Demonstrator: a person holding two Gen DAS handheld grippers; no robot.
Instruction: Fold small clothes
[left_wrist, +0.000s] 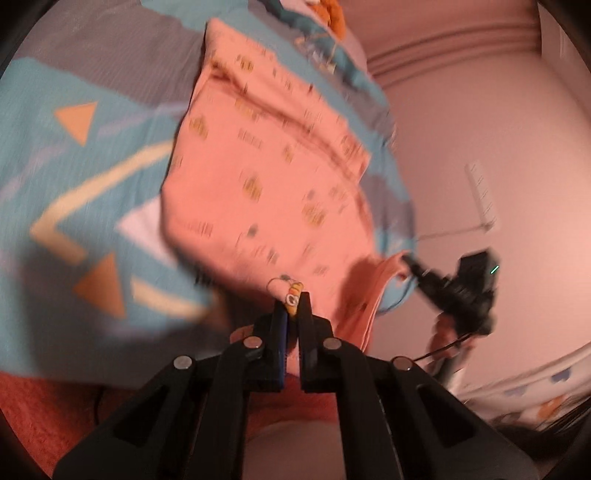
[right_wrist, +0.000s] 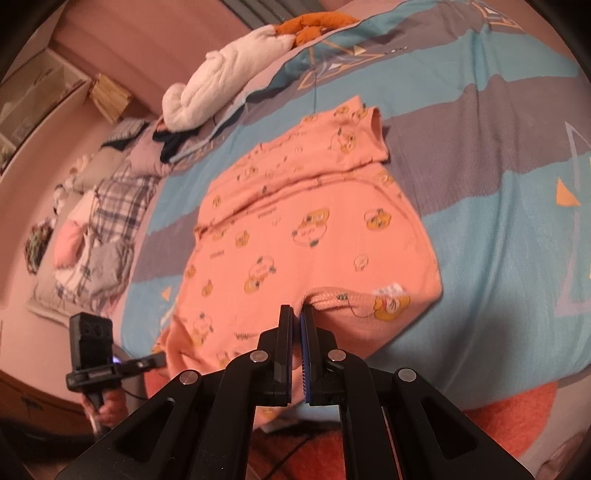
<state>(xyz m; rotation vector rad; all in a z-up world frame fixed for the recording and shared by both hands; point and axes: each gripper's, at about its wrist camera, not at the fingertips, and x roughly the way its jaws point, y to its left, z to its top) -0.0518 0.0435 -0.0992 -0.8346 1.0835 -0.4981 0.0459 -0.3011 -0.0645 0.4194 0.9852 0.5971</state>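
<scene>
Bedspread (right_wrist: 498, 229), striped teal and grey with triangle motifs, fills the surface beyond both jaw pairs; a pink wall sits behind.

I read the left gripper (left_wrist: 291, 306) as clamped: jaws nearly together, with a printed edge of the orange garment (left_wrist: 266, 162) pinched at their tips. Ahead of those jaws the garment spreads up and away across the bedspread; this view is motion-blurred.

Right gripper (right_wrist: 297, 314): jaws drawn together on the ribbed hem of the same orange garment (right_wrist: 306, 236) at their tips. Beyond them the cloth lies mostly flat, its far end folded over.

Further out, up and left of the right jaws, a white plush blanket (right_wrist: 229, 77) and a plaid pillow (right_wrist: 110, 218).
</scene>
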